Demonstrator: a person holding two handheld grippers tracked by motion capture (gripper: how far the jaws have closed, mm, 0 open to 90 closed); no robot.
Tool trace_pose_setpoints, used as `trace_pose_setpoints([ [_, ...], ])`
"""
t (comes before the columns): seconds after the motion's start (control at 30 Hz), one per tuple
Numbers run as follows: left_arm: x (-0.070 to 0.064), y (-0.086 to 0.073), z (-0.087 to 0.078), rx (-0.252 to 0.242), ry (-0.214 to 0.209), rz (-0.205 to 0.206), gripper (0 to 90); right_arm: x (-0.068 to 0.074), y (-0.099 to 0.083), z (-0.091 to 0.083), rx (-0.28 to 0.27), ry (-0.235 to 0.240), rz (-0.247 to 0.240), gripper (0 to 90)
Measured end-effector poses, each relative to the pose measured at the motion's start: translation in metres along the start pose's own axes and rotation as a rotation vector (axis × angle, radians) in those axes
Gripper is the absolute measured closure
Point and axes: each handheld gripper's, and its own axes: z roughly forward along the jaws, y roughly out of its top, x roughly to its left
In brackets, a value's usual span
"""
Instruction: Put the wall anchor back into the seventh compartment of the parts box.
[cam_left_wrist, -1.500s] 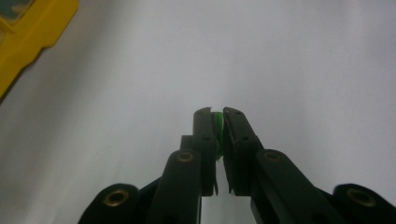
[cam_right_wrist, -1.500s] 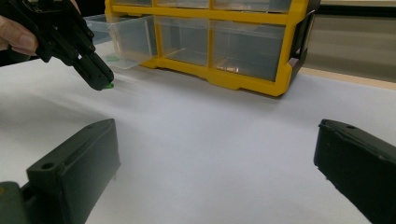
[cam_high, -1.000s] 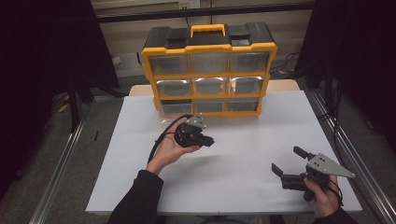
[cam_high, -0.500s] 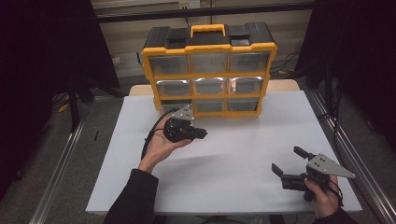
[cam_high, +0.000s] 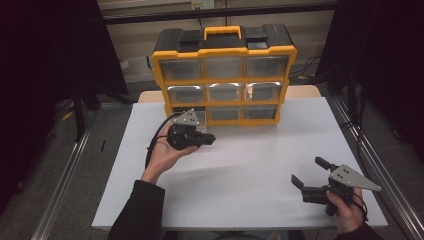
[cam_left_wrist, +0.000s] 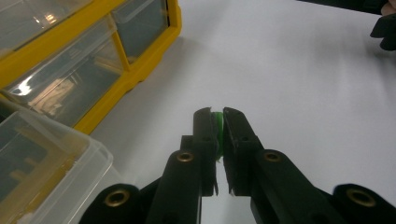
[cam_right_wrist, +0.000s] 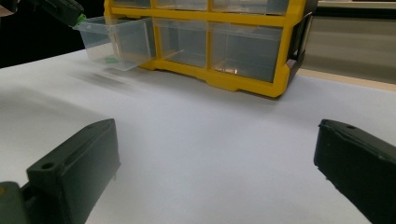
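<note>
Matte-black left hand-held gripper (cam_left_wrist: 219, 122) pinches a thin green disc (cam_left_wrist: 216, 120); right hand-held gripper (cam_right_wrist: 215, 154) gapes.

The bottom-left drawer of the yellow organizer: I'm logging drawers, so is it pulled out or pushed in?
Pulled out. In the right gripper view the clear drawer juts forward from the organizer; its neighbours sit flush.

The high view looks forward and down on the white table (cam_high: 250, 165) from the person's side. The left gripper view sits very near the yellow drawer cabinet with clear plastic drawers (cam_left_wrist: 93, 60) — low, looking along the table. The right gripper view is farther off and faces the same cabinet (cam_right_wrist: 243, 51) — both share it.
</note>
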Motion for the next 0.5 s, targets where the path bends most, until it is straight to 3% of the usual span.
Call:
trace_pose_setpoints([
  [0.5,0.015,-0.001,-0.030,-0.013,0.059,-0.016,84.6,0.001,0.000,0.000,-0.007,0.001,0.000,0.0],
])
